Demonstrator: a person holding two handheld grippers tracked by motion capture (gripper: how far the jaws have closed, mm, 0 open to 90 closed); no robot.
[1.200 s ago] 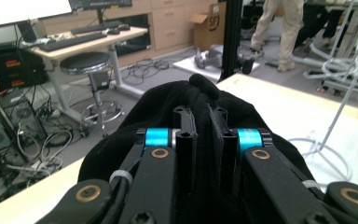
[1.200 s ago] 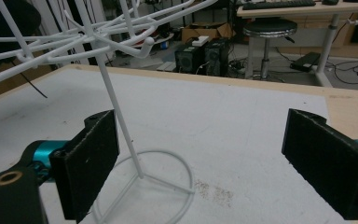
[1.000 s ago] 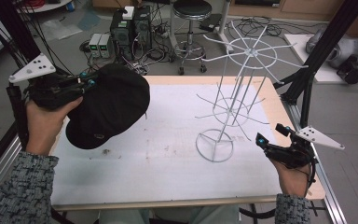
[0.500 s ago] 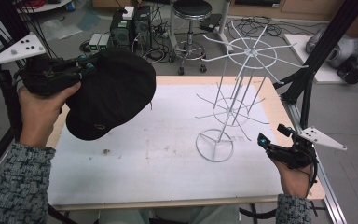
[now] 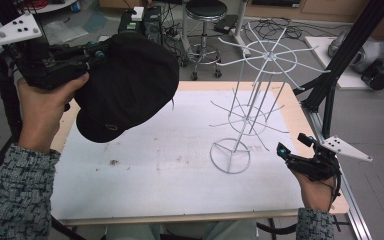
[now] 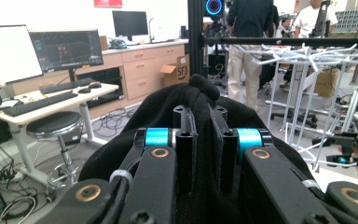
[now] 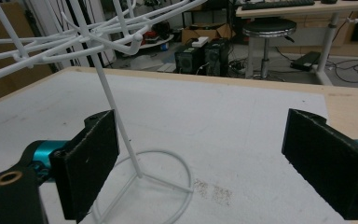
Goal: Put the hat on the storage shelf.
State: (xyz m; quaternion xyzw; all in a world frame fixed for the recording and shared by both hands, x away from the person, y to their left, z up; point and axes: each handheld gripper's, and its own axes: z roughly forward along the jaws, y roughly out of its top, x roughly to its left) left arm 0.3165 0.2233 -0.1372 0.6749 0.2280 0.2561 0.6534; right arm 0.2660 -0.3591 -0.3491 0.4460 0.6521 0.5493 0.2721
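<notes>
High view, item one: a black fabric cap with a short brim (image 5: 127,82), held aloft over the far-left corner of the white-covered wooden table (image 5: 145,185), well apart from item two, a white wire display rack with radiating hook arms and a ring base (image 5: 252,107), which stood upright on the table's right half. Left gripper (image 6: 204,140): jaws nearly closed, pinching a fold of the cap's cloth between them, as the left gripper view showed. Right gripper (image 5: 292,156): jaws wide apart and holding nothing; it sat low near the table's right edge, just beside the rack's ring base, and its own view looked between the spread jaws at the rack's upright rod. Step in hand, by judgement: carrying the cap toward the rack for hanging on a hook arm. Recommended handling: keep the pinch firm so the cloth does not slip, approach an upper arm from outside, bring the cap's opening over a hook tip, and let the free gripper steady the light rack against tipping.
</notes>
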